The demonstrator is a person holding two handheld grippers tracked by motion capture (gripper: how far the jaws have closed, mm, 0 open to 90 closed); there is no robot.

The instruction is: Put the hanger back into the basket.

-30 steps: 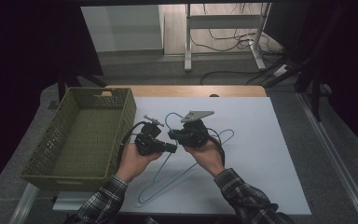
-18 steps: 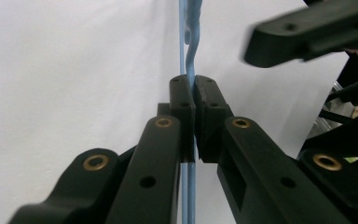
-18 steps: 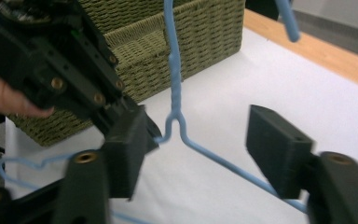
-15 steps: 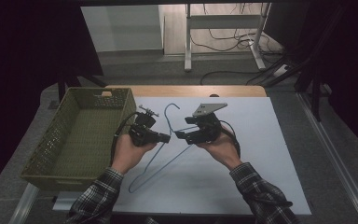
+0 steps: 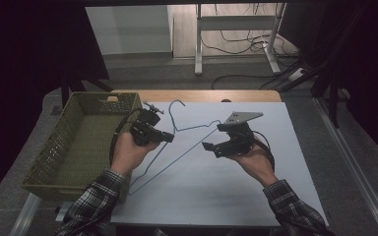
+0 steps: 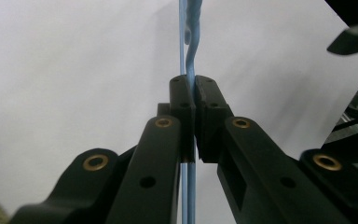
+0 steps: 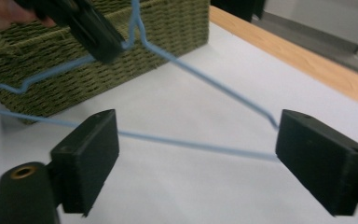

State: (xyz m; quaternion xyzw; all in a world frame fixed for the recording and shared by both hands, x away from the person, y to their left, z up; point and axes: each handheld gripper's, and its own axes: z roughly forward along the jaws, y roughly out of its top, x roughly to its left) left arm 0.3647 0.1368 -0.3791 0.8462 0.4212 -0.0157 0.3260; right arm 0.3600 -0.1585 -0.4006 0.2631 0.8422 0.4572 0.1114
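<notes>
I count one blue wire hanger (image 5: 177, 142), one green woven basket (image 5: 81, 142) and two tongs, one in each of my hands, all over a single white worktop (image 5: 256, 187). My left tongs (image 5: 166, 137) are clamped tight on the hanger's wire just below its hook; in the left gripper view the two pads press flat on the blue wire (image 6: 189, 84), which runs up between them to the twisted neck. My right tongs (image 5: 207, 146) stand wide open, their jaws well apart, and in the right gripper view the hanger's long bottom wire (image 7: 191, 144) passes between the two pads without touching either. The hanger hangs tilted over the middle of the worktop, hook toward the far edge, one shoulder reaching toward the right tongs and the long bar slanting down to the near left corner. The basket sits along the worktop's left edge, and I can make out nothing inside it. My left hand (image 5: 128, 155) hides part of the hanger's left shoulder, and whether the bar's low end touches the worktop is hard to tell. My sleeves are cut off at the bottom of the high view.
</notes>
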